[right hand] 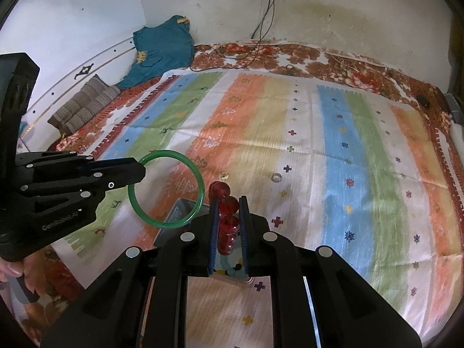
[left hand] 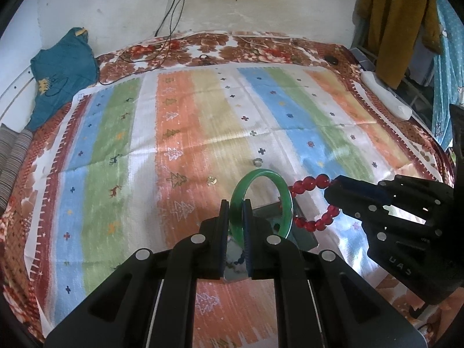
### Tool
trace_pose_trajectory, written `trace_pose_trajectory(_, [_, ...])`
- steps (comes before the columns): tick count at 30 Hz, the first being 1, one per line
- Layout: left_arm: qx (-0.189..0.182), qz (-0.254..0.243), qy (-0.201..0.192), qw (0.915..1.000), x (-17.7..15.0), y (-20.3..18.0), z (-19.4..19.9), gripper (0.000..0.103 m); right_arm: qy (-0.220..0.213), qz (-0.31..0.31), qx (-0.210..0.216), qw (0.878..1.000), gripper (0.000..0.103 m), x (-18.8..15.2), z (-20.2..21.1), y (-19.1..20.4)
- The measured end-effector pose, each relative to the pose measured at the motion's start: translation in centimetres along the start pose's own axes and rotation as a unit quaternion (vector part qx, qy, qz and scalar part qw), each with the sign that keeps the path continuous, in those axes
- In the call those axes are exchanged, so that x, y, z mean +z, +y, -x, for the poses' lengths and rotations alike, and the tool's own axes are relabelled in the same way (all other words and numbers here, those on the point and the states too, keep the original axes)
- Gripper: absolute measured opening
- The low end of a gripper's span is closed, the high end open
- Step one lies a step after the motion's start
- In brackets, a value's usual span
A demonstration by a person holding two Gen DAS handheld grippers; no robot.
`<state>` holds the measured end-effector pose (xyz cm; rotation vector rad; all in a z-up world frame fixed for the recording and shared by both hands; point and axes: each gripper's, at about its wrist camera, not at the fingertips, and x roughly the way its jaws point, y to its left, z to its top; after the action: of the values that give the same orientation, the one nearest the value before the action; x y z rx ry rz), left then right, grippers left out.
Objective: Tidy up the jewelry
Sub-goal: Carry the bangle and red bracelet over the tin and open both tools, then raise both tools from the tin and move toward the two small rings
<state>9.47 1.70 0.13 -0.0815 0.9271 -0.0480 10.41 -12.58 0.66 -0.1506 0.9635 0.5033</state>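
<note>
My left gripper (left hand: 235, 206) is shut on a green bangle (left hand: 278, 185), which stands upright above a small grey box (left hand: 304, 236) on the striped cloth. My right gripper (right hand: 228, 201) is shut on a red bead bracelet (right hand: 227, 203); its beads loop out beside the bangle (left hand: 307, 184). From the right wrist, the left gripper (right hand: 142, 171) holds the bangle (right hand: 197, 182) over the grey box (right hand: 179, 208). Pale and dark beads (right hand: 232, 271) lie in the box under the right gripper. A small silver ring (left hand: 257, 161) (right hand: 276, 177) and a small gold piece (left hand: 211, 179) (right hand: 224, 175) lie on the cloth beyond.
The striped cloth (left hand: 185, 121) covers a floral bedspread (left hand: 203, 49). A teal garment (left hand: 62, 69) and a striped cushion (right hand: 84, 107) lie at the left, cables (left hand: 171, 20) hang on the back wall, and a white block (left hand: 385, 95) lies along the right edge. A person's fingers (right hand: 11, 269) show at lower left.
</note>
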Motion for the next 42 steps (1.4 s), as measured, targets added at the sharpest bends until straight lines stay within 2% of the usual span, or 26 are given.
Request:
trace_pose_trajectory(6, [-0.014,-0.007,0.015,0.9998,-0.6,-0.6,-0.1,0.009,0.012,-0.008,0.009,1.0,0.016,-0.3,-0.4,-0.2])
trace_pose_trajectory(8, [-0.014,-0.003,0.022,0.9996,-0.8,-0.6,-0.4,0.012,0.011,-0.01,0.0,1.0,0.034,-0.4,-0.4,-0.4])
trace_pose_trajectory(9, [-0.01,-0.003,0.021,0.9997,-0.8,-0.5,-0.4,0.012,0.011,-0.011,-0.002,1.0,0.037,-0.5,-0.4,-0.5])
trace_pose_trajectory(16, [0.001,0.034,0.011,0.9994,-0.3,1.5,-0.2,0.014,0.024,-0.027,-0.016,0.999,0.041,-0.5,-1.1,-1.7])
trace_pose_trajectory(19, [0.003,0.039,0.018,0.9991,-0.2,1.8,-0.8,0.022,0.026,-0.032,-0.02,0.999,0.045,-0.3,-1.4,-2.1])
trace_pose_trajectory(26, [0.005,0.053,0.035,0.998,0.5,2.8,-2.6,0.025,0.049,-0.035,-0.022,0.998,0.049,0.7,-3.0,-3.2])
trace_pose_trajectory(30, [0.001,0.061,0.05,0.9969,1.1,3.0,-3.8,0.032,0.057,-0.038,-0.026,0.997,0.052,1.1,-3.9,-3.9])
trace_pose_trajectory(36, [0.014,0.042,0.053,0.9976,2.1,2.3,-4.9,0.037,0.067,-0.038,-0.028,0.997,0.057,1.8,-5.2,-4.4])
trace_pose_trajectory(42, [0.029,0.036,0.062,0.997,2.4,3.2,-6.1,0.039,0.075,-0.031,-0.021,0.997,0.061,2.7,-6.3,-4.6])
